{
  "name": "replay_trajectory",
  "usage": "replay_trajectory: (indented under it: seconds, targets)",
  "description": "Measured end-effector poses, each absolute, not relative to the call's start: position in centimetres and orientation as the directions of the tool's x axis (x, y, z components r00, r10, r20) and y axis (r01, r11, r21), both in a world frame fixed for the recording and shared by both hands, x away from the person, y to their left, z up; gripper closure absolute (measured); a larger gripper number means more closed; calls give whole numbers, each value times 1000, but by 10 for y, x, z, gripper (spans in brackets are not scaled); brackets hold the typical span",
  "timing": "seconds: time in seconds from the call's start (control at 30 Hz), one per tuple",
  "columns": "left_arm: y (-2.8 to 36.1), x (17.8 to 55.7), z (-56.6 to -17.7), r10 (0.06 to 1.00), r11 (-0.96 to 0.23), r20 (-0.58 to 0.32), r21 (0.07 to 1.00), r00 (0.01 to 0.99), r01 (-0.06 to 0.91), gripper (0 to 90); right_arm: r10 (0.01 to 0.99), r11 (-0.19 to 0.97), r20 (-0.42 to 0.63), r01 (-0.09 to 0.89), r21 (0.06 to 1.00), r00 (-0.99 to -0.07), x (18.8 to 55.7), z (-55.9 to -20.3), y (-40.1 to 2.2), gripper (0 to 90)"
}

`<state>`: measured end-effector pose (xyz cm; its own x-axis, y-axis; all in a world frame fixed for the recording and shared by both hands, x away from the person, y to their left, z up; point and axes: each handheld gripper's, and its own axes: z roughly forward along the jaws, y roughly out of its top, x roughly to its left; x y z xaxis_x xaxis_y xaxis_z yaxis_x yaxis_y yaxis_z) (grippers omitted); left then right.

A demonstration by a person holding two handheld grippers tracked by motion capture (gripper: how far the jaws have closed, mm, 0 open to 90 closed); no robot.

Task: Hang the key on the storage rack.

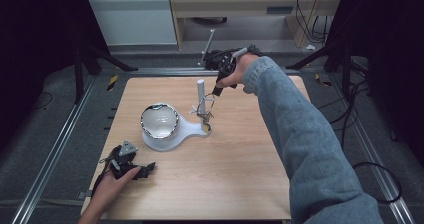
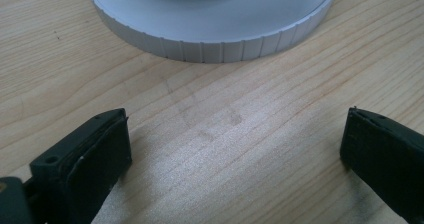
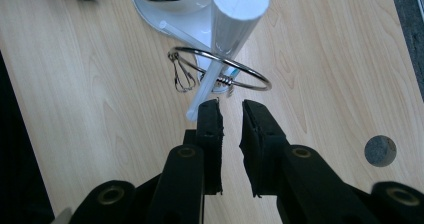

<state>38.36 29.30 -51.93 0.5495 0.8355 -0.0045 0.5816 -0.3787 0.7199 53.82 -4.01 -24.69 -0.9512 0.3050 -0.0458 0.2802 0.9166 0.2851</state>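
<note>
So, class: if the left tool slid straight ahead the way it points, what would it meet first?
Probably the ribbed rim of the white base. The left tool is open and low over the table, with bare wood between it and the rim.

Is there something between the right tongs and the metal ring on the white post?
Nothing visible. The right tongs sit just short of the metal ring around the white post, with bare table between them.

Post (image 1: 200,91) and ring (image 3: 220,69) block table centre – near side free
</note>
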Motion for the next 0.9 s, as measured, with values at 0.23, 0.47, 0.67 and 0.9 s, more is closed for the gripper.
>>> replay_trajectory:
  seconds: [0.23, 0.47, 0.67, 0.9]
  targets:
    - [293, 384, -519, 835, -379, -4, 720, 550, 582, 0, 327, 905, -61, 294, 307, -943, 534, -247, -52, 672]
    - [293, 384, -519, 835, -379, -4, 720, 550, 582, 0, 360, 886, -69, 319, 336, -930, 532, -250, -62, 571]
    - [293, 384, -519, 836, -379, -4, 720, 549, 582, 0, 380, 870, -77, 328, 368, -922, 530, -254, -72, 506]
    - [293, 384, -519, 836, -379, -4, 720, 549, 582, 0, 415, 848, -108, 341, 407, -903, 528, -259, -83, 385]
